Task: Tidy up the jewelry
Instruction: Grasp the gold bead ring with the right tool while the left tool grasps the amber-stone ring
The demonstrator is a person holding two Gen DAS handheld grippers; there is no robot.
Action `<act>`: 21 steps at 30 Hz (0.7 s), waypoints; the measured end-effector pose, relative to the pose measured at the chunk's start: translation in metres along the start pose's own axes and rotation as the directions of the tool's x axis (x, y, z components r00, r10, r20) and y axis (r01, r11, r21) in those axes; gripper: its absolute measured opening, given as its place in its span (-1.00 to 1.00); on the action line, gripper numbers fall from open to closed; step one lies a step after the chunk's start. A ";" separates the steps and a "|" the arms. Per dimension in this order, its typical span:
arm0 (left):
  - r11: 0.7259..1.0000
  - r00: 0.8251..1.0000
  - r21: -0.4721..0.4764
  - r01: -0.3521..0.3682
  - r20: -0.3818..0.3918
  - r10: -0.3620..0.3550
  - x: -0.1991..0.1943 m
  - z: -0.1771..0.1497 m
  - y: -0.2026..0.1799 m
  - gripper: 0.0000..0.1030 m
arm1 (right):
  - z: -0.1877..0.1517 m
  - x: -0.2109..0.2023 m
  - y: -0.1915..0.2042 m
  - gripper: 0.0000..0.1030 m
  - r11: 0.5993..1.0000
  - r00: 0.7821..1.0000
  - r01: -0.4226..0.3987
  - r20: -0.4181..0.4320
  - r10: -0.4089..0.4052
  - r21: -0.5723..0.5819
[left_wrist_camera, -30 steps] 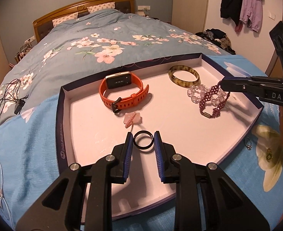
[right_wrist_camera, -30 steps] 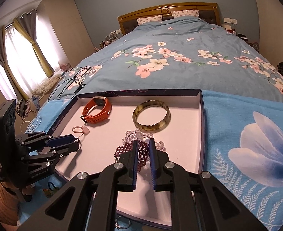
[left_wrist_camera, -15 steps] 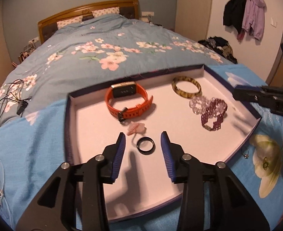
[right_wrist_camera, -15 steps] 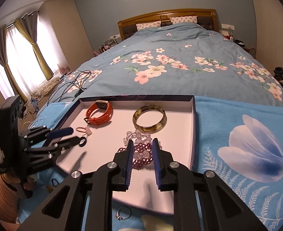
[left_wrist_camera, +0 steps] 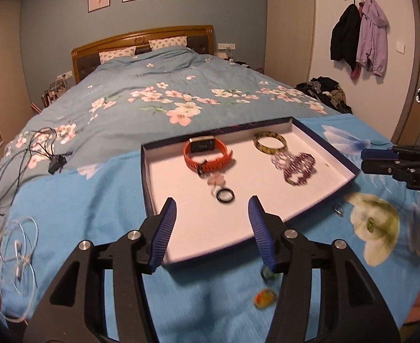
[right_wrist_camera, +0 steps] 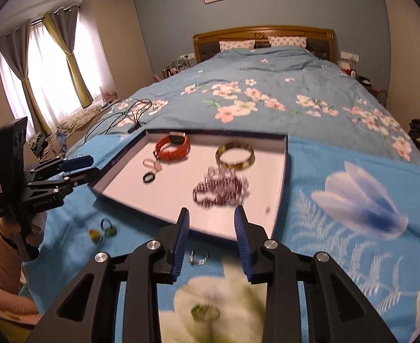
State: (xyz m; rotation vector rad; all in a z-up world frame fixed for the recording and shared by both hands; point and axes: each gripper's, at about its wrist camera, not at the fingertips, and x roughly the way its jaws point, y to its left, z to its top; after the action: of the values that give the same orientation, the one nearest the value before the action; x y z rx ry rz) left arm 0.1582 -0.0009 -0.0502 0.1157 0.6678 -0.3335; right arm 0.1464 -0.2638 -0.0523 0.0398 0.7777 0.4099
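With both deposits apparently made, the left gripper (left_wrist_camera: 212,210) and right gripper (right_wrist_camera: 211,220) have just been opening, nothing between their jaws; black ring (left_wrist_camera: 225,195) and purple beaded bracelet (right_wrist_camera: 220,190) lie in the tray (left_wrist_camera: 323,143). Next, judging by position: the silver ring (right_wrist_camera: 198,257) on the bedspread (left_wrist_camera: 81,200).

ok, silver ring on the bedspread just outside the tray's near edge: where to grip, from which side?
Judgement only: the silver ring looks to lie flat on the soft bedspread, so come from above and pinch across its band, one pad on each side. The right gripper, jaws just opening and empty, sits nearest. The ring is small and blurred, so its exact pose is unclear.
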 end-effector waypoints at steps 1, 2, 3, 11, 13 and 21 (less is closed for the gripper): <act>1.000 1.000 0.000 0.004 -0.002 -0.004 -0.002 -0.003 0.000 0.01 | -0.006 -0.001 0.000 -0.41 1.000 1.000 0.001 -0.011 -0.001 -0.001; 1.000 1.000 0.002 0.012 -0.008 -0.012 -0.005 -0.008 -0.001 0.01 | -0.010 -0.002 0.001 -0.41 1.000 1.000 0.002 -0.021 -0.002 -0.003; 1.000 1.000 0.003 0.016 -0.012 -0.016 -0.007 -0.012 -0.002 0.02 | -0.014 -0.003 0.001 -0.40 1.000 0.999 0.004 -0.032 -0.004 -0.004; 0.997 0.996 0.049 0.060 -0.065 -0.057 -0.017 -0.048 -0.020 0.14 | -0.045 -0.003 0.004 -0.26 1.000 0.996 0.014 -0.091 -0.013 0.006; 0.996 0.995 0.053 0.072 -0.079 -0.067 -0.019 -0.054 -0.024 0.14 | -0.050 -0.002 0.003 -0.26 1.000 0.995 0.011 -0.101 -0.009 0.019; 0.996 0.992 0.044 0.079 -0.105 -0.074 -0.020 -0.061 -0.028 0.18 | -0.063 0.004 0.013 -0.24 0.999 0.990 0.031 -0.138 -0.032 -0.014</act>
State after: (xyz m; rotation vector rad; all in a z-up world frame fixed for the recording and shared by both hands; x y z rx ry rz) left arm 0.0977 -0.0093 -0.0851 0.1540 0.7686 -0.4194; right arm 0.1011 -0.2576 -0.0975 -0.0119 0.9118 0.3898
